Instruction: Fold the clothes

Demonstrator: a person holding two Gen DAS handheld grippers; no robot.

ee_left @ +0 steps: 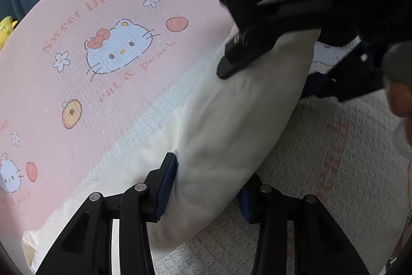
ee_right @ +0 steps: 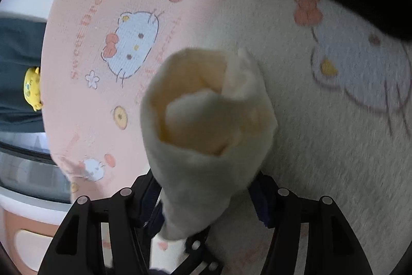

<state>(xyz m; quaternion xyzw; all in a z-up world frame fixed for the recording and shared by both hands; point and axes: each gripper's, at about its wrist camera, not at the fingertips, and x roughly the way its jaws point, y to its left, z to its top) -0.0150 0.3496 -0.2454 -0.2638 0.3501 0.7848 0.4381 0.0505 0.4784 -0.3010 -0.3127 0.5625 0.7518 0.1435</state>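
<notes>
Both your grippers grip the cream garment (ee_left: 231,120), held up over the printed pink sheet (ee_left: 77,68). Left gripper (ee_left: 206,184) fingers clamp a fold; right gripper (ee_right: 208,197) fingers pinch a bunched end. Soft, light, floppy w/ no stiffness — hold edges/corners, not the bulk.

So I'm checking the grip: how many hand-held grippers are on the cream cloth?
2. The left hand-held gripper pinches the cream cloth at its near end; the right hand-held gripper holds the other end, which bunches into a cone.
</notes>
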